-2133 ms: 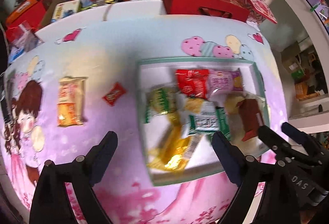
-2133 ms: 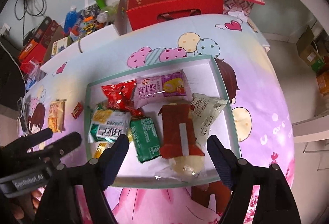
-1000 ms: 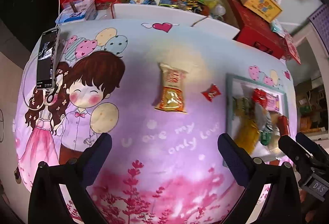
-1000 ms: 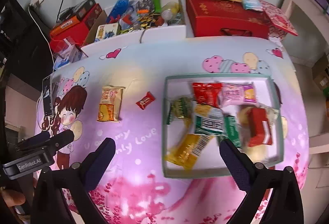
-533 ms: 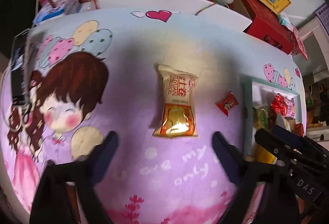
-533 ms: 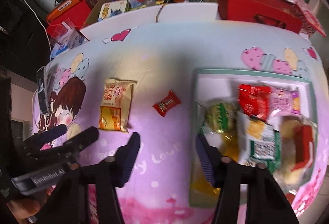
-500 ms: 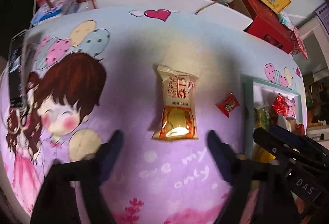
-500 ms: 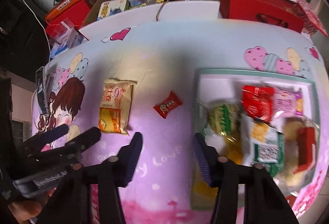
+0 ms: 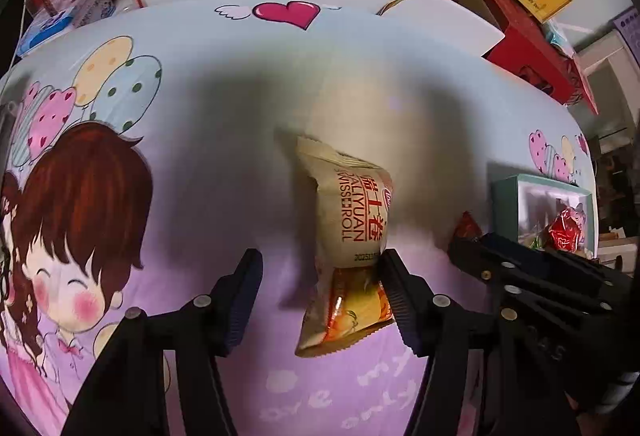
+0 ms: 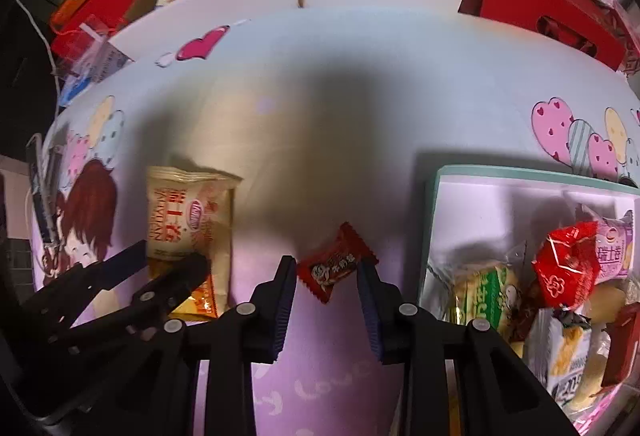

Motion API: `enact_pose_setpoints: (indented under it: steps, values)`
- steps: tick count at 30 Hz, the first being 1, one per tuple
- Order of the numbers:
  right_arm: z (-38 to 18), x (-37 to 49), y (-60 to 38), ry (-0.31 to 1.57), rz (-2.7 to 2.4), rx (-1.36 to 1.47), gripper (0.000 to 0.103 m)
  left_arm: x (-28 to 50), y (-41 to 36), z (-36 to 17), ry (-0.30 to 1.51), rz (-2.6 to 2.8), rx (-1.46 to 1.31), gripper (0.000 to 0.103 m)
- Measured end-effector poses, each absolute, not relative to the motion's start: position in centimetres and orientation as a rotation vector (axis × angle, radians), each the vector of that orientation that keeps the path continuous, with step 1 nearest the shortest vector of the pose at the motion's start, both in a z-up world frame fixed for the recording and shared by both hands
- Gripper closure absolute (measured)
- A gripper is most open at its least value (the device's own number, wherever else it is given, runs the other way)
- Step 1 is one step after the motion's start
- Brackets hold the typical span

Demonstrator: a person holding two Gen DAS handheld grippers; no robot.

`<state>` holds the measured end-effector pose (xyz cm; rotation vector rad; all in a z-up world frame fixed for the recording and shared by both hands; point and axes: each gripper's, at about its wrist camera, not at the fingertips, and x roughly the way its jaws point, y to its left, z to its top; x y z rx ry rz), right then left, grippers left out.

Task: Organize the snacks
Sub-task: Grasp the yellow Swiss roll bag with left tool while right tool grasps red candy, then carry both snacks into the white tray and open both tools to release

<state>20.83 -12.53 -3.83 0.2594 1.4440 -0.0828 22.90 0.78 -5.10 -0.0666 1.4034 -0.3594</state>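
- The left tongs (image 9: pixel 320 276) stand apart, low over the desk (image 9: pixel 224 124), straddling the lower half of a beige Swiss roll packet (image 9: pixel 346 232). The right-hand finger (image 9: pixel 394 288) touches the packet's edge; the other finger stands clear of it.
- The packet lies flat on the desk's cartoon-printed cloth, long side running away from the camera, its orange printed end nearest the tongs.
- The right tongs (image 10: pixel 326 292) also stand apart, with a small red candy wrapper (image 10: pixel 336 262) lying on the cloth between the fingertips. Whether either finger touches the wrapper cannot be told.
- In the right wrist view, the Swiss roll packet (image 10: pixel 190 220) lies to the left of the red candy, with the left tongs (image 10: pixel 168 262) over its lower part.
- A green-rimmed white tray (image 10: pixel 434 204) sits just right of the candy, holding a heap of snacks: a red foil packet (image 10: pixel 566 264), a pink roll packet (image 10: pixel 614 250) and a green and white one (image 10: pixel 486 296) among them.
- Boxes and toys crowd the far edge behind the desk.
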Motion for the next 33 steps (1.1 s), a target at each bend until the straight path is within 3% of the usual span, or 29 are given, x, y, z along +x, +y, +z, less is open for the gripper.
enact_pose_setpoints:
  steps: [5,9,18,33]
  values:
    - [-5.3,21.1,-12.6,1.455,-0.1,0.248,0.077,22.9,0.3,-5.3,1.392,-0.379,-0.064,0.045]
    - [-5.0,21.2,-12.1,1.441,-0.09,0.226,0.08,22.6,-0.2,-5.0,1.388,-0.414,-0.086,0.068]
    - [-2.1,19.3,-12.2,1.406,-0.067,0.229,0.081,21.6,-0.3,-3.1,1.377,-0.396,-0.087,0.07]
    - [8.0,11.8,-13.7,1.276,-0.076,0.191,0.081,15.0,-1.1,6.6,1.27,-0.405,-0.074,0.07]
